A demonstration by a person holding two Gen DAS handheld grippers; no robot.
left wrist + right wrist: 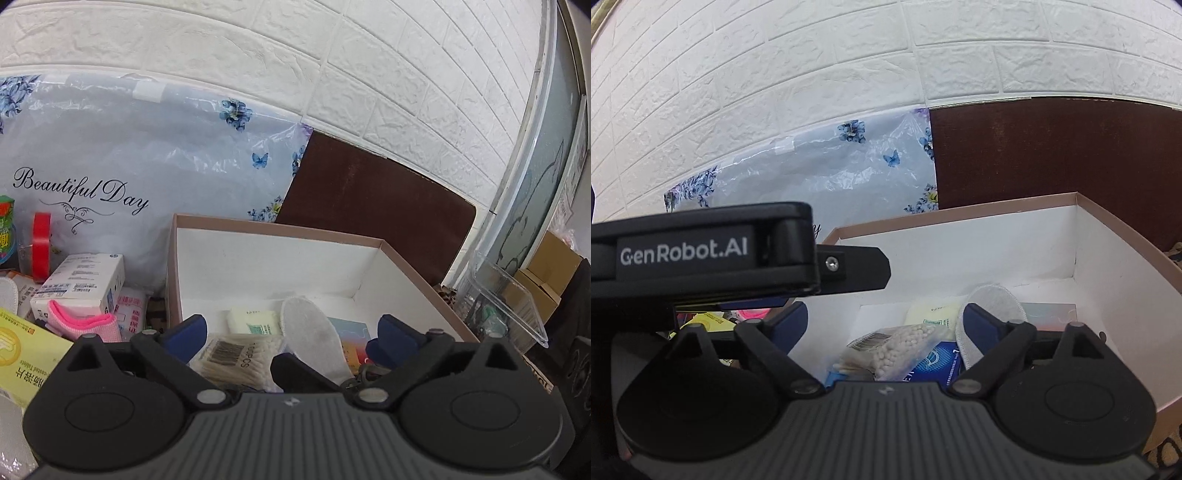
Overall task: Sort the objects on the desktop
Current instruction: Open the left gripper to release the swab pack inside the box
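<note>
Left gripper (291,334) and right gripper (884,321) jaws open, one cotton-swab bag (236,356), one insole (314,332), one box (280,229).

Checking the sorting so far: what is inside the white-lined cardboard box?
Inside the white-lined cardboard box: a clear bag of cotton swabs, a grey-white fabric insole, a pale yellow packet, a colourful card and a blue packet. Whatever lies beneath them is covered.

White brick wall (369,55); floral plastic bag (147,155); brown board (369,195) behind.
</note>
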